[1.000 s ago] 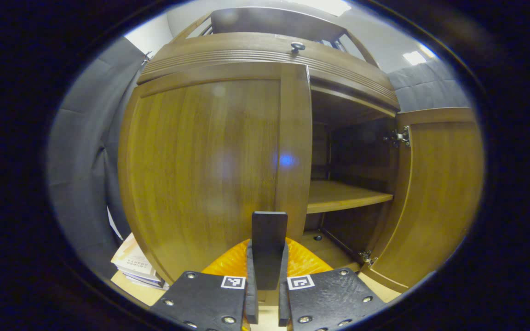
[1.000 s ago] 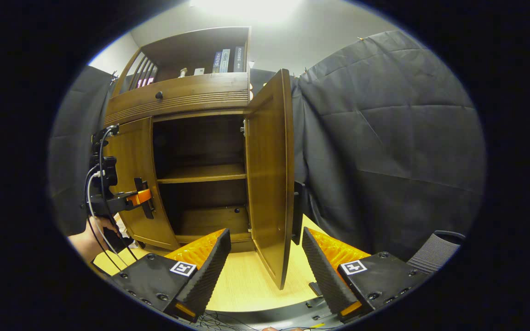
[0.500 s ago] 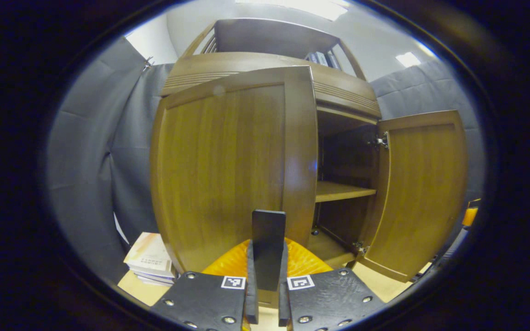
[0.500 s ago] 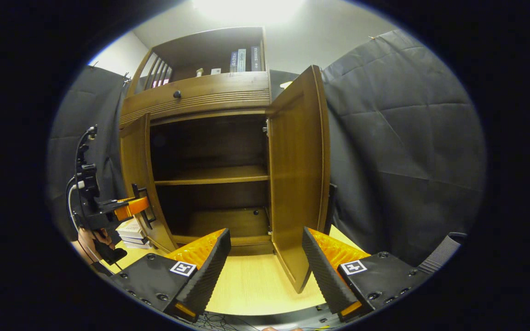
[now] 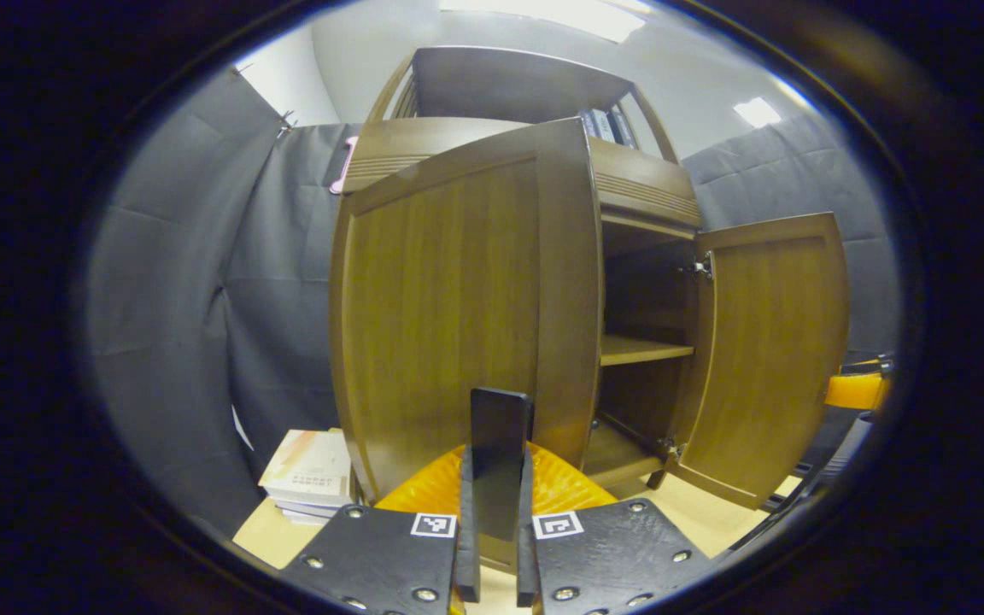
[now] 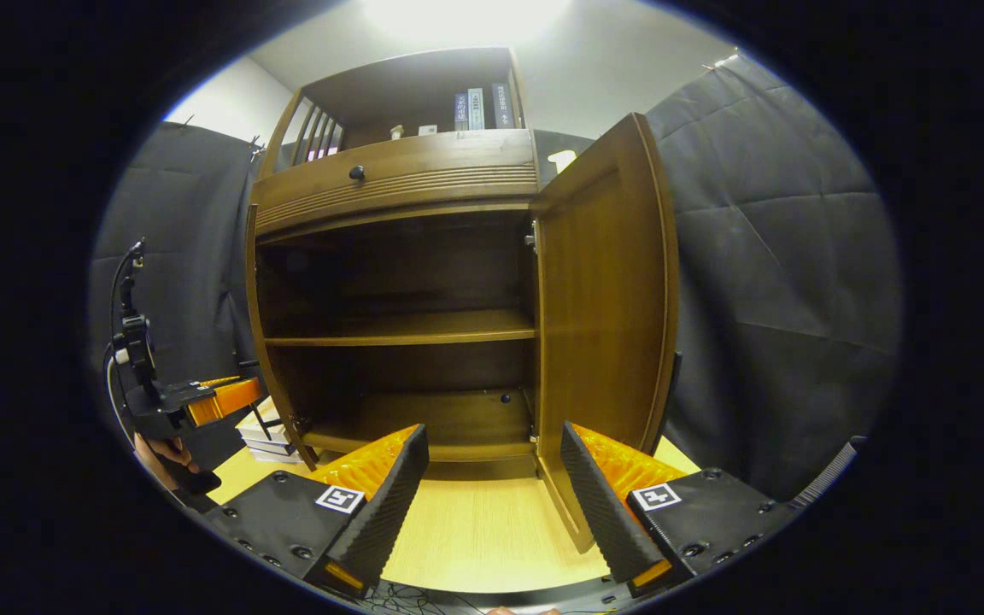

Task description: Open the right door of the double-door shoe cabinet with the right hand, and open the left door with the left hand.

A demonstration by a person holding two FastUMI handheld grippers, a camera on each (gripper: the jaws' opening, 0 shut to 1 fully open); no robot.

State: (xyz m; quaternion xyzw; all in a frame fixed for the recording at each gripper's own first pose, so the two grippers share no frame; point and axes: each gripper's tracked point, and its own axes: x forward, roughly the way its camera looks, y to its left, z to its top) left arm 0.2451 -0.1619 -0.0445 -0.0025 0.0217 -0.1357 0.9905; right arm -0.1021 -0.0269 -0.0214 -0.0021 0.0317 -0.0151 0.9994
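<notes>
On counter (image 6: 475, 538), far side: shoe cabinet (image 6: 398, 184) w/ both doors swung out. Left door (image 5: 458, 299) edge-on at cabinet's left, handle (image 5: 499, 444) pinched btwn left tool (image 5: 492, 521) fingers. Right door (image 6: 603, 316) wide open; right tool (image 6: 492, 478) spread, near its lower edge, not touching. Book stack (image 5: 308, 474) left of cabinet.

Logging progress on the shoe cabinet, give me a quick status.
Left gripper shut on left door's handle. Right gripper open, holding nothing. Left door and right door both open. Nothing in the way.
</notes>
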